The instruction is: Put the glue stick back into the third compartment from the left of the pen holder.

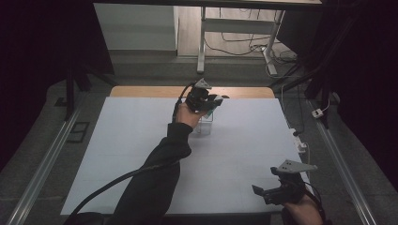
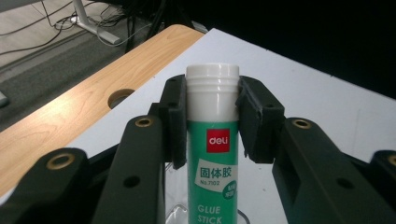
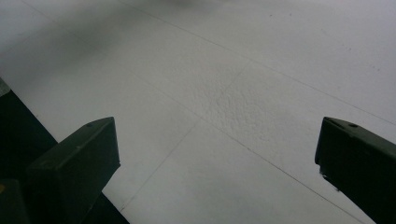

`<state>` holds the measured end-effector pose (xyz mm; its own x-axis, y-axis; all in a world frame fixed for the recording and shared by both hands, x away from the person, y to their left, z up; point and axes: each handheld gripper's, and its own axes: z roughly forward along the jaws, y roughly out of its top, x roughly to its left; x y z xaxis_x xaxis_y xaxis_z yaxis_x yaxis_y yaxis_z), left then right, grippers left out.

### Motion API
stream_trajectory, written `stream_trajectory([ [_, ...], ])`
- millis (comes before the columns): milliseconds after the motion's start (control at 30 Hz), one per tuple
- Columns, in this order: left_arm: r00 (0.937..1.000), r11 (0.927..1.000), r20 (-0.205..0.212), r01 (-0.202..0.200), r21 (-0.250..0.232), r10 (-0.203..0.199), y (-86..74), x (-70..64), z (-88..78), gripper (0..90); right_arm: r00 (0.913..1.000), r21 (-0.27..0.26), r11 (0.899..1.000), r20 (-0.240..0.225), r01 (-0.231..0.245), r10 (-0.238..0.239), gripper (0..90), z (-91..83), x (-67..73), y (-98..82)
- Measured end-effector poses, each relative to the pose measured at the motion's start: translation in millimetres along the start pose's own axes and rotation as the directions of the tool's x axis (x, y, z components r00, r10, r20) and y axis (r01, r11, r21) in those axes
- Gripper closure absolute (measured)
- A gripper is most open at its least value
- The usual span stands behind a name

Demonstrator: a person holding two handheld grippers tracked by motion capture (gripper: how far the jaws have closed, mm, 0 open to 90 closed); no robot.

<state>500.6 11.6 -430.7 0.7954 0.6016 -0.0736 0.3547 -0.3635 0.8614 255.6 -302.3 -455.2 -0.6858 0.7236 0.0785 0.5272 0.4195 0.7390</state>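
- High view: The left gripper [image 1: 212, 101] is held out over the far part of the white counter [image 1: 117, 154]. It sits just above a small clear cup [image 1: 204, 125] that stands on the counter. Something green and white, the glue stick [image 1: 210, 111], pokes down from the gripper toward the cup. It is too small here to tell if its bottom end is inside the cup. The person's dark sleeve [image 1: 155, 178] comes up from the bottom of the picture to that hand. The right gripper [image 1: 270, 190] is near the bottom right corner of the counter, well apart from the cup and the glue stick.
- Left gripper view: The glue stick [image 2: 214, 154] stands upright right between the two black pads [image 2: 176, 122]. The pads press on it from both sides, just under its white cap. So the gripper is holding the glue stick tight. The stick is green with a red label. At its bottom end you can see a bit of the clear cup's rim [image 2: 175, 215]. Behind it is the white counter [image 2: 317, 98] and a wooden edge [image 2: 70, 116] with a round hole [image 2: 120, 97] in it.
- Right gripper view: The right gripper [image 3: 217, 154] has its two black jaws spread wide apart. Nothing is between them. Under them is just the bare white counter [image 3: 224, 93].
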Motion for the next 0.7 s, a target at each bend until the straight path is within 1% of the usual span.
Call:
stream_trajectory([
  [200, 0.9998, 0.9996, -0.008, -0.019, 0.022, 0.019, -4.1, -1.5, 4.1, 63.9, 1.0, 0.0, 1.0, 0.0, 0.003, -0.003, 0.0, -0.2, 0.5, -0.3],
  [267, 0.9994, 0.9988, -0.018, -0.031, 0.039, 0.031, -5.5, -2.2, 4.4, 63.8, 1.0, 0.002, 1.0, 0.001, 0.004, -0.004, 0.0, -0.3, 0.7, -0.2],
  [367, 0.9991, 0.9973, -0.027, -0.031, 0.066, 0.033, -7.8, -2.3, 3.9, 63.5, 1.0, 0.003, 1.0, 0.002, 0.006, -0.006, 0.0, -0.2, 0.9, -0.2],
  [500, 0.9988, 0.9953, -0.038, -0.026, 0.093, 0.03, -12.5, -1.9, 2.1, 63.2, 1.0, 0.005, 1.0, 0.003, 0.007, -0.007, 0.0, -0.1, 1.2, -0.2],
  [567, 0.9984, 0.9943, -0.051, -0.021, 0.105, 0.026, -13.5, -1.4, 0.1, 62.0, 1.0, 0.004, 1.0, 0.003, 0.008, -0.008, 0.0, 0.0, 1.3, -0.1],
  [600, 0.9985, 0.9953, -0.052, -0.014, 0.096, 0.019, -13.6, -0.8, -1.7, 60.8, 1.0, 0.004, 1.0, 0.003, 0.008, -0.008, 0.0, 0.0, 1.4, -0.1],
  [700, 0.9983, 0.9957, -0.057, 0.015, 0.091, -0.01, -11.4, 0.2, -5.8, 57.3, 1.0, 0.005, 1.0, 0.004, 0.008, -0.008, 0.0, 0.2, 1.4, -0.1],
])
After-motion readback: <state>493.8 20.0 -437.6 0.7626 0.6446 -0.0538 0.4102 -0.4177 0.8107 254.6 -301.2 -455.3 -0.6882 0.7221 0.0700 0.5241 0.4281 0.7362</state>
